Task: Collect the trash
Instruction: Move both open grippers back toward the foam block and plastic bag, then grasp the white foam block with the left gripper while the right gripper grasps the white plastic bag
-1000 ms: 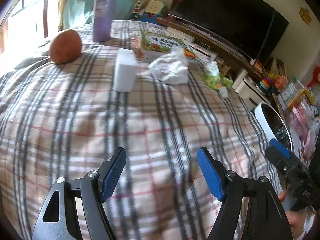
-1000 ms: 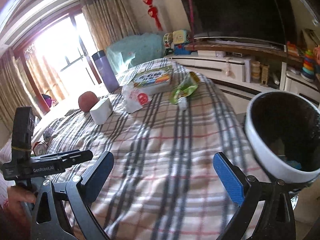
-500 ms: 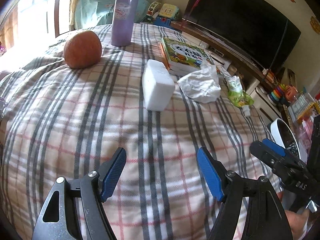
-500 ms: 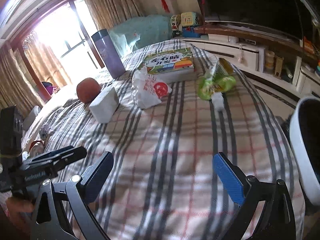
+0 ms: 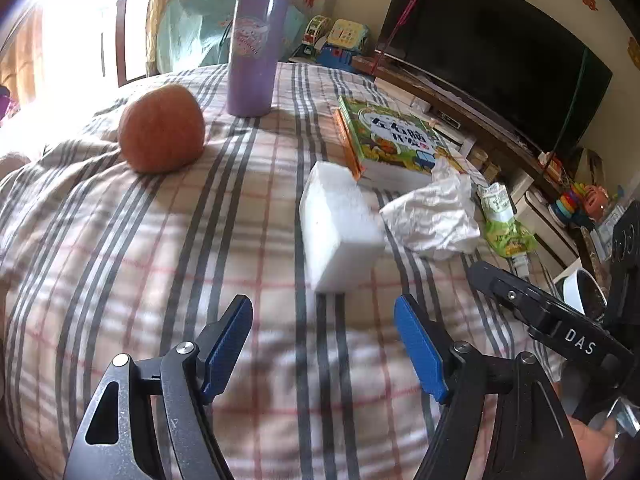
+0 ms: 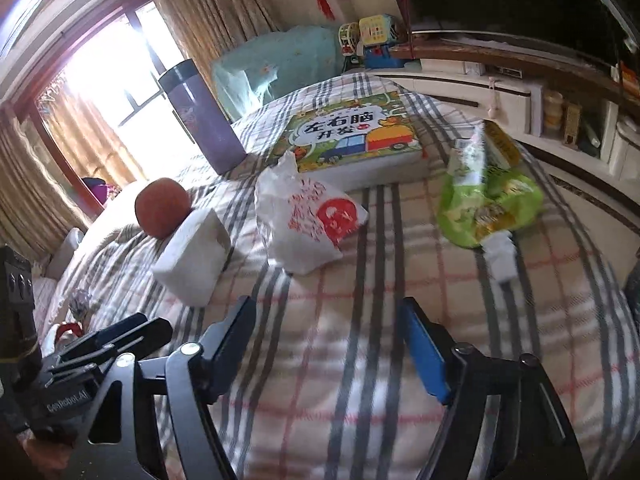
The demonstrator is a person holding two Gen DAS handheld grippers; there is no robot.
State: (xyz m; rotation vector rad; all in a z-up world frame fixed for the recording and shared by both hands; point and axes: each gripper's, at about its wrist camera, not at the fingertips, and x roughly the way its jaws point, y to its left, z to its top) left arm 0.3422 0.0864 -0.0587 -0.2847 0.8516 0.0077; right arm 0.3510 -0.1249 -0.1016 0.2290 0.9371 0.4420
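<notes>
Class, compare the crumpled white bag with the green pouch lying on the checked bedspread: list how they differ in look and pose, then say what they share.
1. Colour: the crumpled white bag is white with red print; the green pouch is bright green.
2. Shape: the bag is bunched into a rumpled heap; the pouch lies flatter, with a white spout at its near end.
3. Place: the bag touches the picture book; the pouch lies apart, to its right.

Shared: both rest on the bedspread, untouched by either gripper.
</notes>
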